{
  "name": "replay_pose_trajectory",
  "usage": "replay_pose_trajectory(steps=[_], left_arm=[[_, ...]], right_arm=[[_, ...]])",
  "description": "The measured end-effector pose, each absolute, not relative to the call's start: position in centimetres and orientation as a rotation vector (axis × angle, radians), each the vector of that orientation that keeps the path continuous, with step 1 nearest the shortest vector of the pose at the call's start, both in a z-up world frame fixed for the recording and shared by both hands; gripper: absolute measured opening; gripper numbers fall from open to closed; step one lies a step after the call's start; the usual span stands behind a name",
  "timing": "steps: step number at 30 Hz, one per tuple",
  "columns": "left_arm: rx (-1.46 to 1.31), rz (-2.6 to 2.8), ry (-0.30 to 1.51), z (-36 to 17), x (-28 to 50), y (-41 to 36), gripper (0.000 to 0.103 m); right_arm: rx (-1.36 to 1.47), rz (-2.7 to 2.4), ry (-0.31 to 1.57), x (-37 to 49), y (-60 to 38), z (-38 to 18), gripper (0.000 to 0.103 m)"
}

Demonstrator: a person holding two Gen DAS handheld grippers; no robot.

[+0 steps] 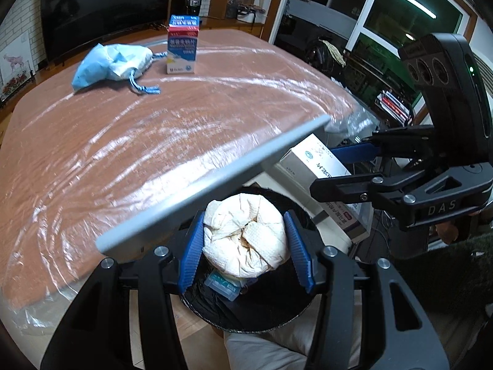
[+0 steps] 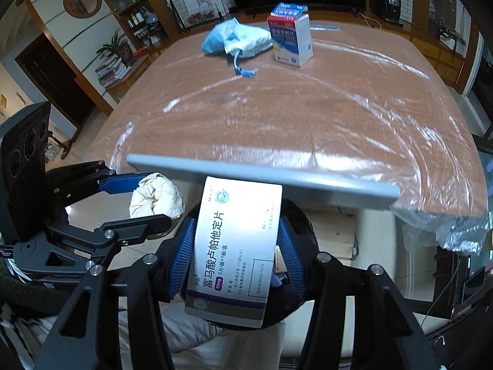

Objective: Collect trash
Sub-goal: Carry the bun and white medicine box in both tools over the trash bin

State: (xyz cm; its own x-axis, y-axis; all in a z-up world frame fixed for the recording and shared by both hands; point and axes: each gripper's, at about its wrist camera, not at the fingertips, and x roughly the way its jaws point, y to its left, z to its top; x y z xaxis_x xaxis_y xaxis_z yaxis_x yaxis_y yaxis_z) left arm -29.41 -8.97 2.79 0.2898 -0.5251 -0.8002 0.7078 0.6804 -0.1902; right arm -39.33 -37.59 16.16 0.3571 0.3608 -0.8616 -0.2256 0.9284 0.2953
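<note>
Plastic-wrapped wooden table (image 1: 154, 129); left tongs (image 1: 246, 243) pinch paper wad (image 1: 246, 234), right tongs (image 2: 237, 256) pinch medicine box (image 2: 237, 246).

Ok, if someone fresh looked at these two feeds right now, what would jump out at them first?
Both grippers are loaded over the black bin at the table's near edge: the left gripper clamps a crumpled paper wad, and the right gripper clamps a white medicine box. Next, the far side of the plastic-covered table, where an upright blue and white carton stands beside a blue drawstring pouch.
</note>
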Motion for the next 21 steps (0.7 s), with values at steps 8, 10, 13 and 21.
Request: replay_pose_trajectory(steps=[8,10,13,21], left_arm=[[0.262,-0.831,1.011,0.8,-30.2,-9.5,0.052],[0.273,-0.824,1.023,0.1,-30.3,-9.6,0.052],[0.280,-0.815,1.040,-0.7,-30.2,-9.5,0.052],[0.300,-0.788,1.085,-2.9,-30.0,-9.4,0.052]], right_arm=[[0.139,0.366,1.196,-40.3,-37.5,13.8,0.053],[0.141,0.364,1.205,-40.3,-37.4,13.2,0.053],[0.121,0.362,1.218,-40.1,-37.0,12.4,0.053],[0.075,0.362,1.255,-39.6,-36.0,10.2,0.053]])
